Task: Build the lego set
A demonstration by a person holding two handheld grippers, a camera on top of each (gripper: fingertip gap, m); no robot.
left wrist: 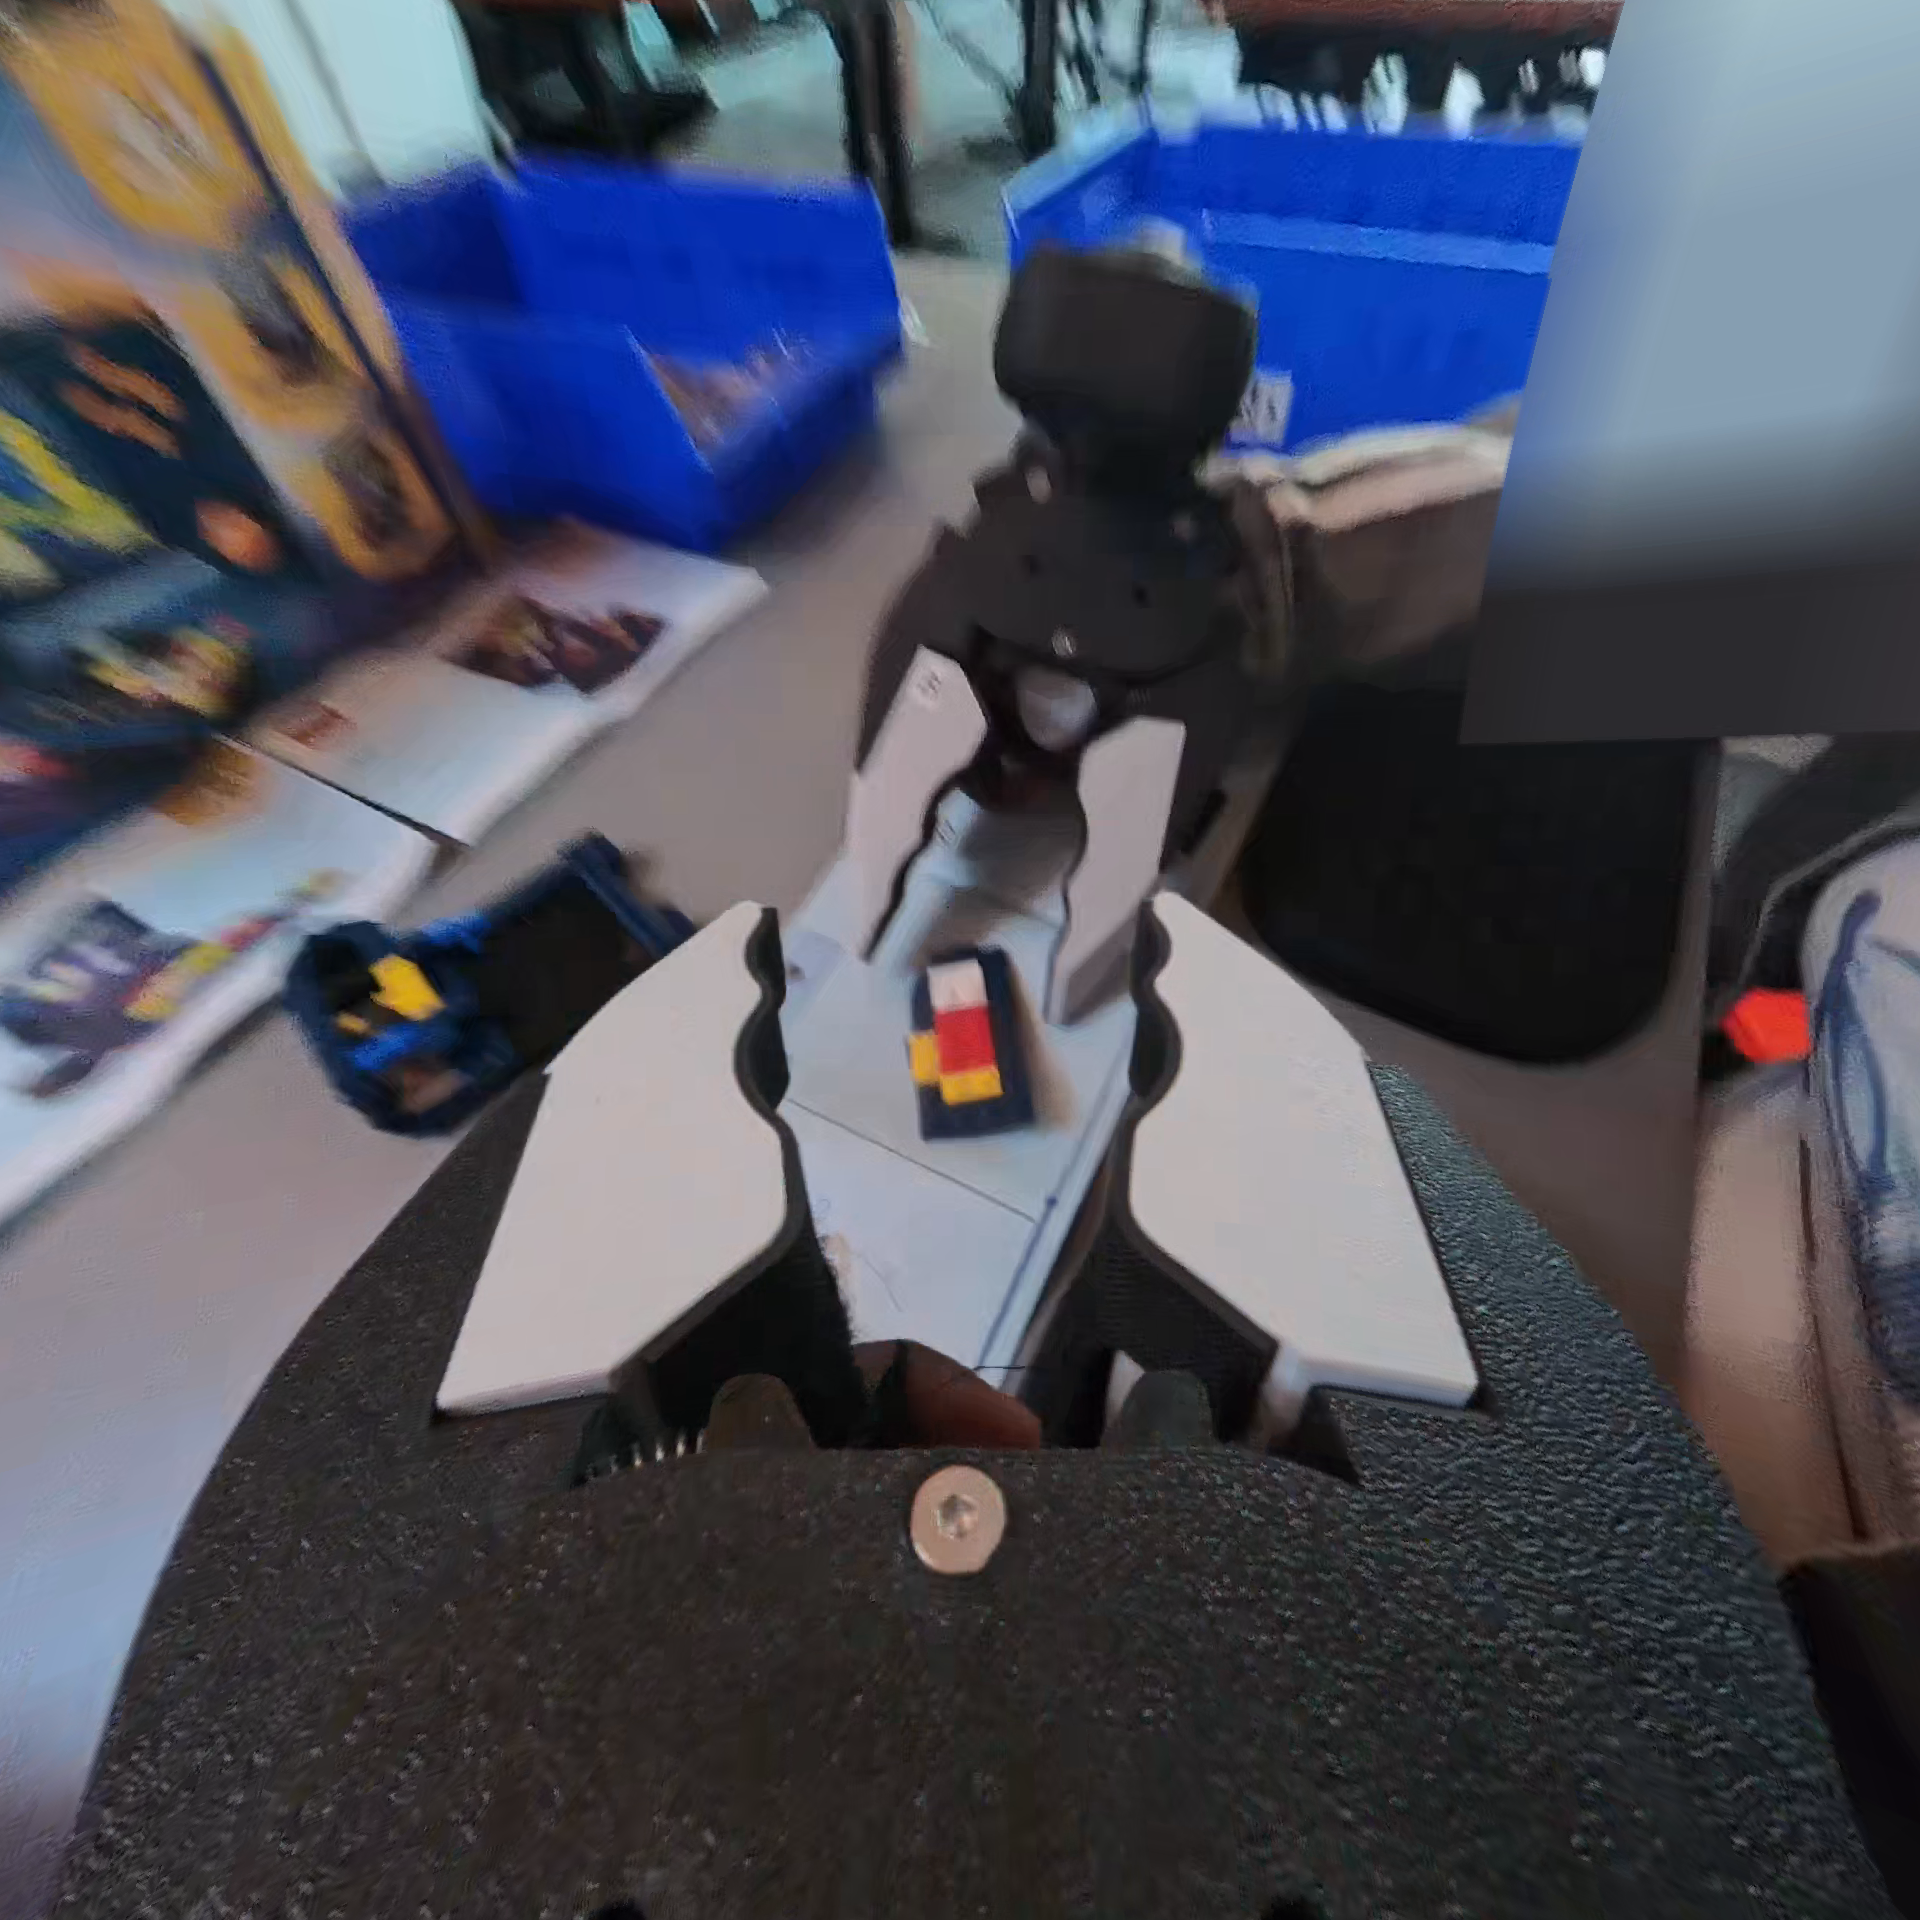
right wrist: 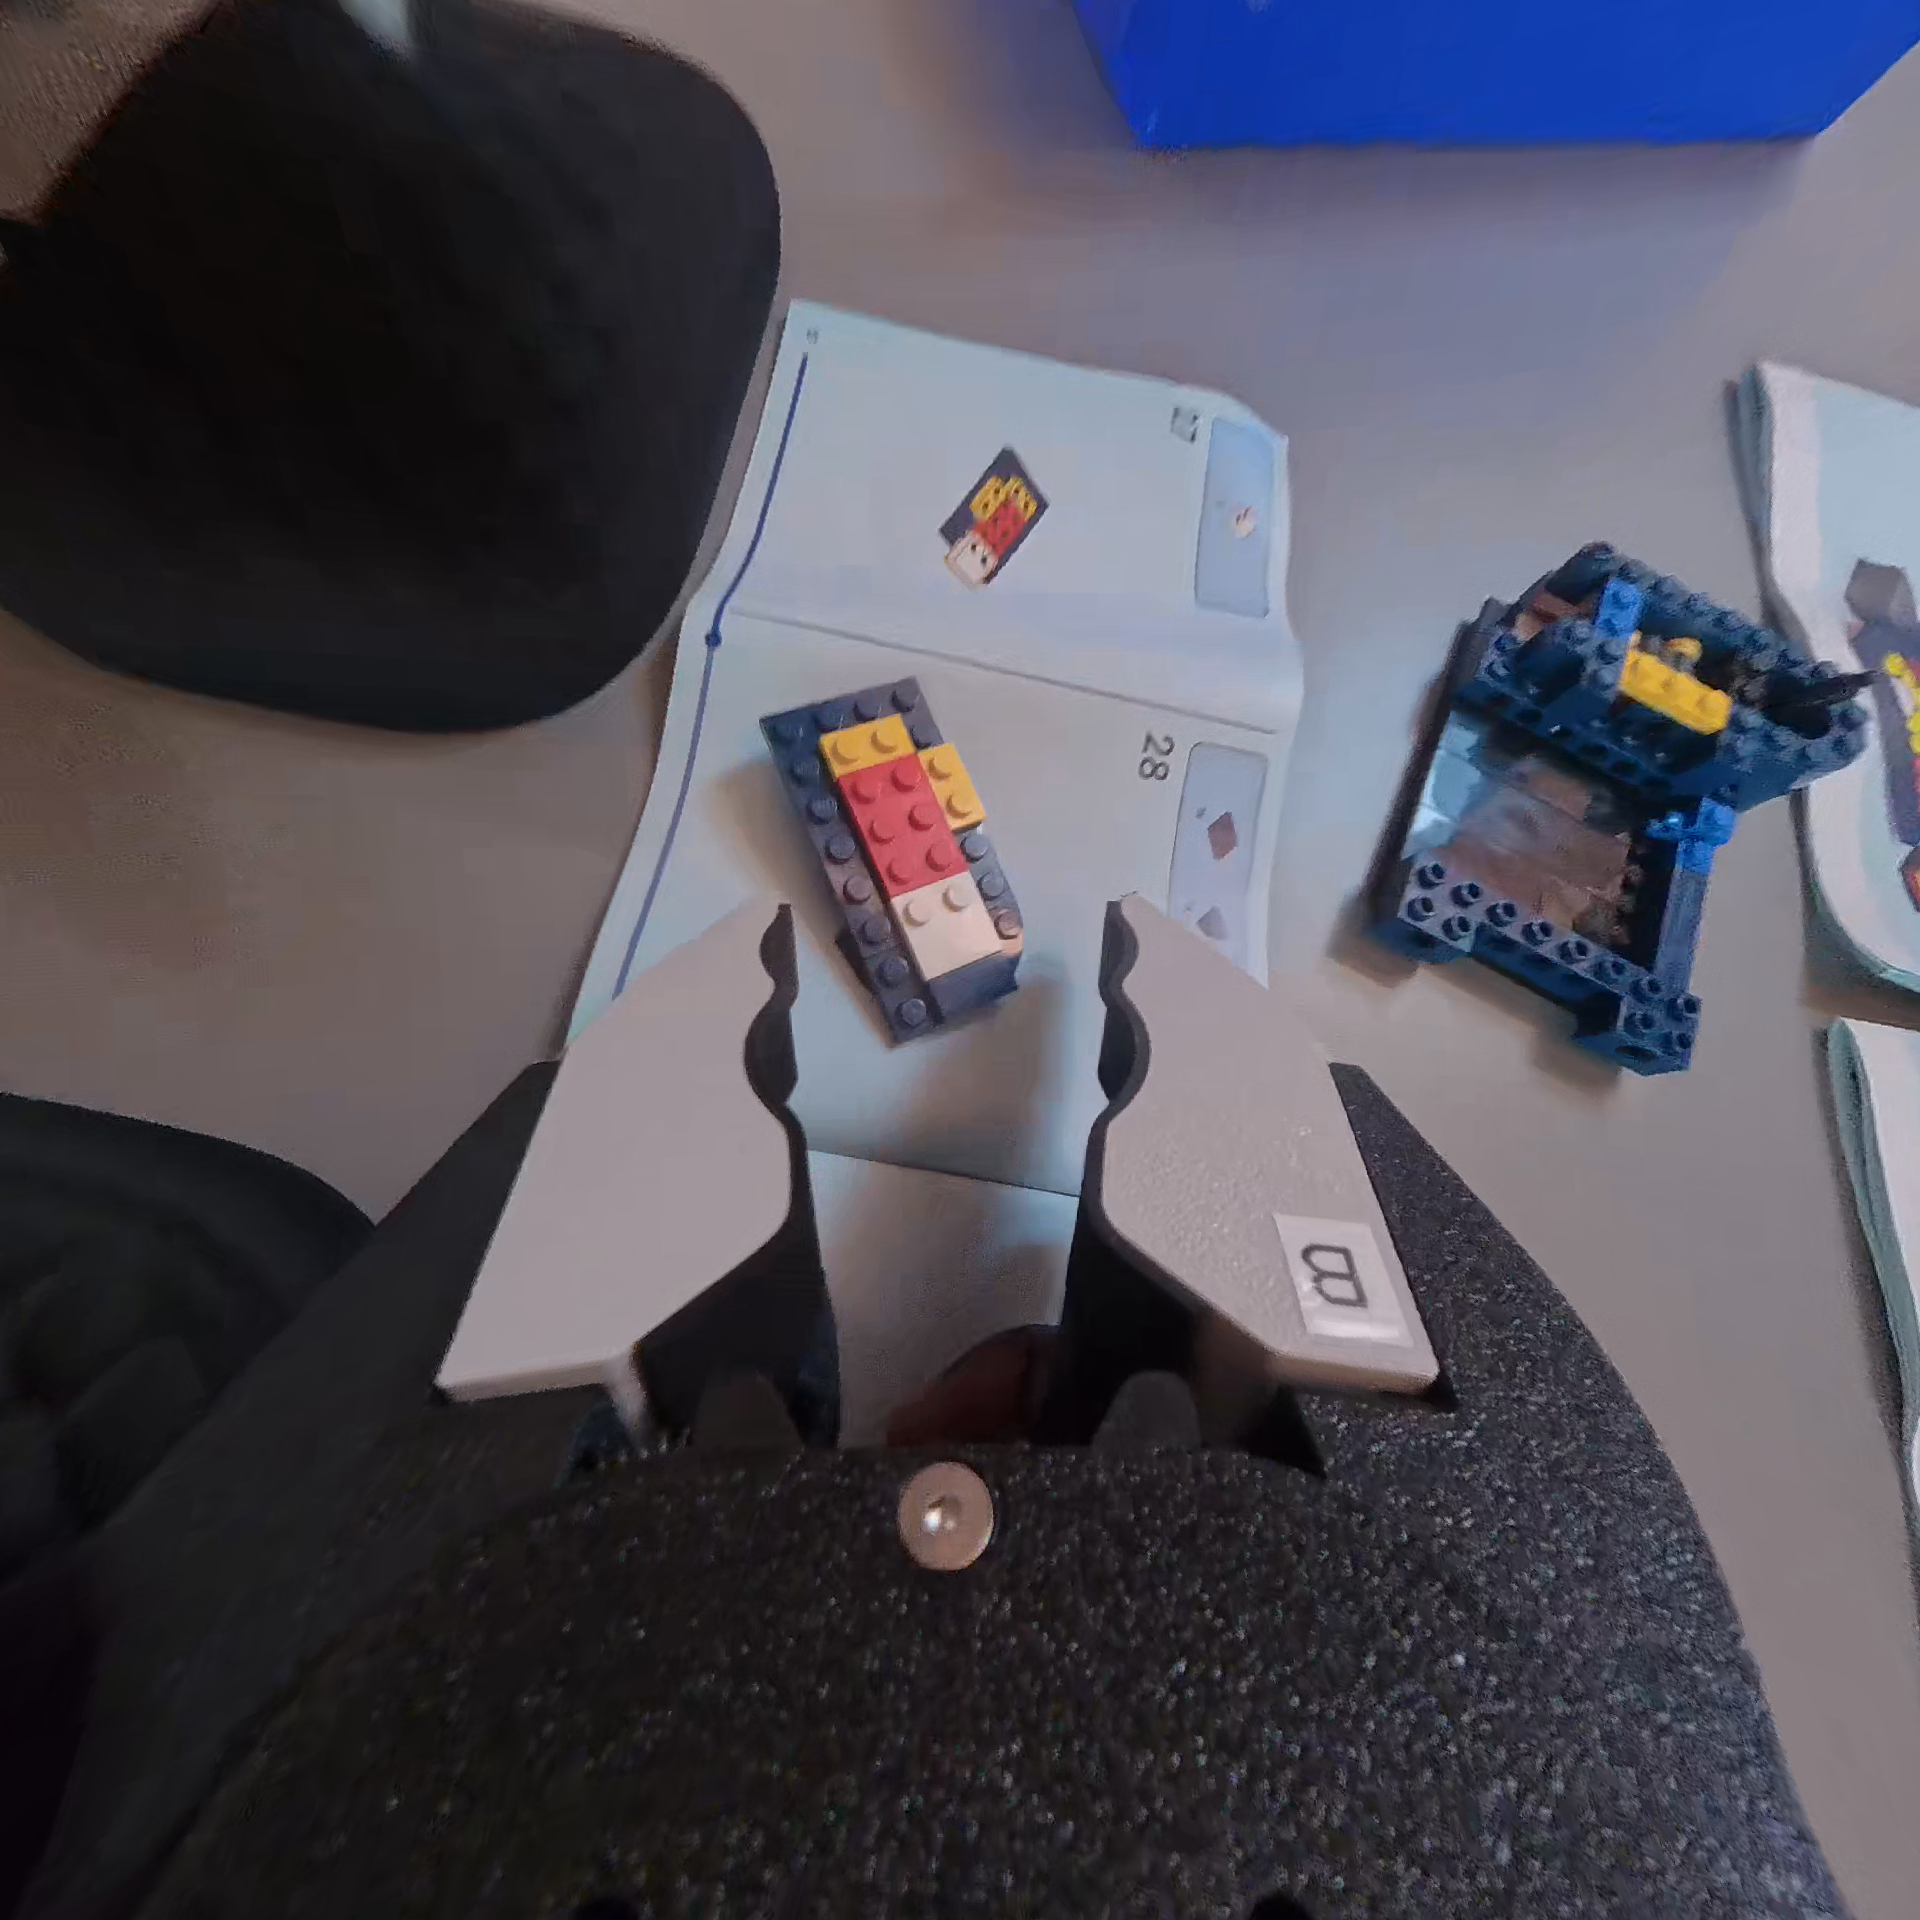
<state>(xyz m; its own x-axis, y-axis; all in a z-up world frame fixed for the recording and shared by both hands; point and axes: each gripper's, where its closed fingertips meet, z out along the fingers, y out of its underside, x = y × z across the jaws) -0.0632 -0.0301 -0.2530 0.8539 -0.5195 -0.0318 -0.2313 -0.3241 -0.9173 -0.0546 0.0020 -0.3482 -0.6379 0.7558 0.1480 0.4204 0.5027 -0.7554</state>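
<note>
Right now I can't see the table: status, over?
Both grippers, left and right, open, holding nothing. Small brick plate on the booklet, untouched. Black cap beside.

A workshop-like room: blue storage bins [left wrist: 665, 343] on a grey table [right wrist: 1558, 260], chair legs behind.

Studded plastic brick plate [right wrist: 894, 852] on matt paper booklet [right wrist: 1039, 644].
</note>
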